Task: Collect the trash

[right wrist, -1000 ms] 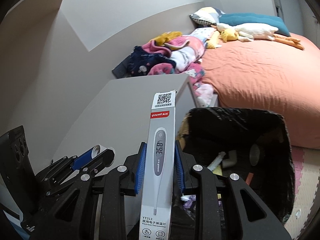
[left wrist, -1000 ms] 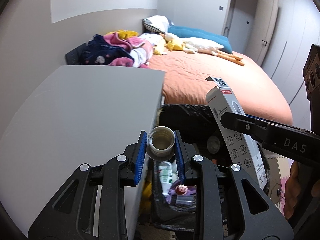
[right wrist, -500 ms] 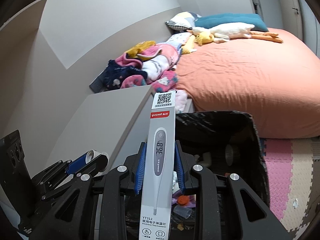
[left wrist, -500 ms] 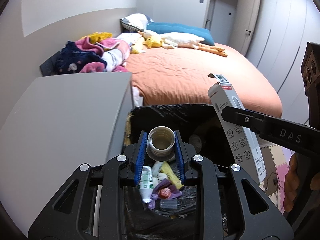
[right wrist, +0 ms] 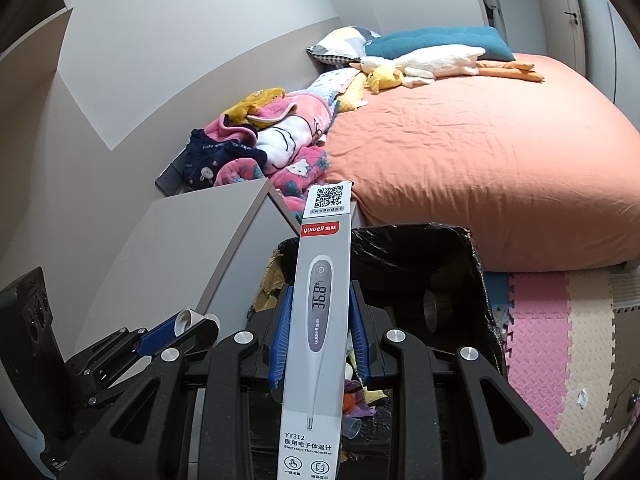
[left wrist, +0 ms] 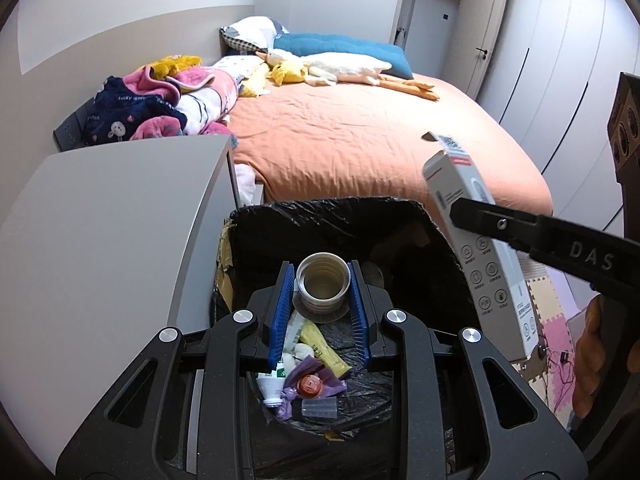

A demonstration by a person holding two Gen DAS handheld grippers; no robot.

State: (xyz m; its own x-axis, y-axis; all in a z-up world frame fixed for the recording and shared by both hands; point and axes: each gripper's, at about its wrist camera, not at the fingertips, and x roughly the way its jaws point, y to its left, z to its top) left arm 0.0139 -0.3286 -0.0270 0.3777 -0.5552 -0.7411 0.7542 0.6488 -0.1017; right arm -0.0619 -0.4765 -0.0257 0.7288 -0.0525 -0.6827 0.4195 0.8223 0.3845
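The left gripper point(left wrist: 323, 288) has its blue-padded jaws clamped on a small white ribbed plastic cup point(left wrist: 322, 281), held mouth toward the camera directly above the open black-lined trash bin point(left wrist: 328, 210), evidently so it can drop among the rubbish already inside. The right gripper point(right wrist: 318, 320) clamps a tall grey-and-white cardboard thermometer box point(right wrist: 320, 312) upright over the bin's near edge, apparently awaiting its own drop.

Both wrist views close above the shared bin point(left wrist: 304, 216), bedward
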